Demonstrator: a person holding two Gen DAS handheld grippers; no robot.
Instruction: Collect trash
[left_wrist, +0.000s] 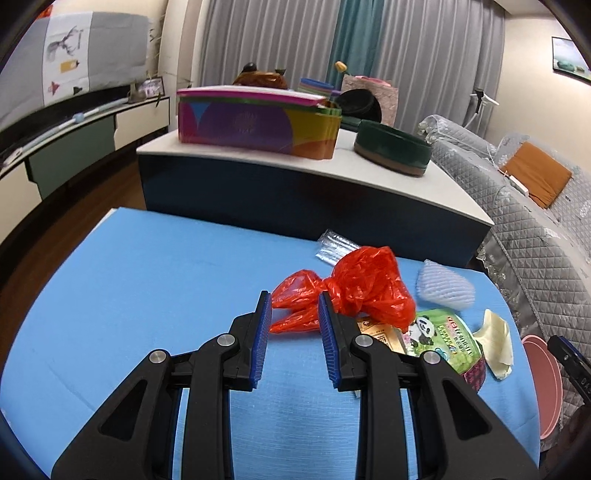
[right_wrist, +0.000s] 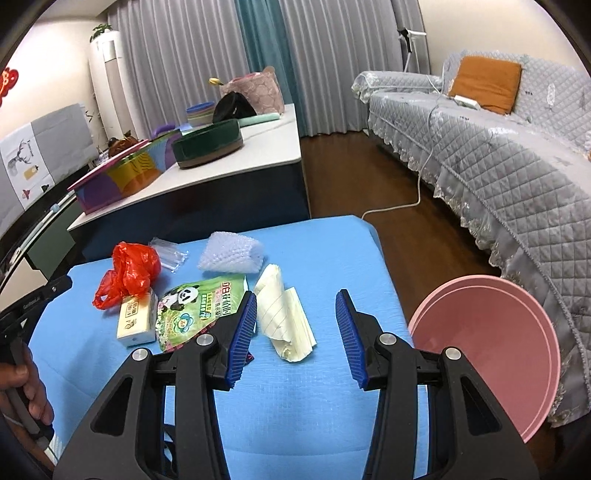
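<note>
Lying lengthwise away: crumpled paper (right_wrist: 286, 317).

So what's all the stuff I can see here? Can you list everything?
plastic bag: one, red, crumpled on the blue table, left end of the trash
clear wrapper: one, see-through, behind the plastic bag
bubble wrap: one, pale, far side of the trash
panda pouch: one, green, middle of the trash
small box: one, cream, beside the panda pouch
crumpled paper: one, cream, ahead of the right gripper
blue table: one, under the trash
pink basin: one, off the table's right edge
side table: one, white top, behind, holding boxes
sofa: one, grey quilted, right
left gripper: one, black with blue pads, open, by the plastic bag
right gripper: one, same, open
</note>
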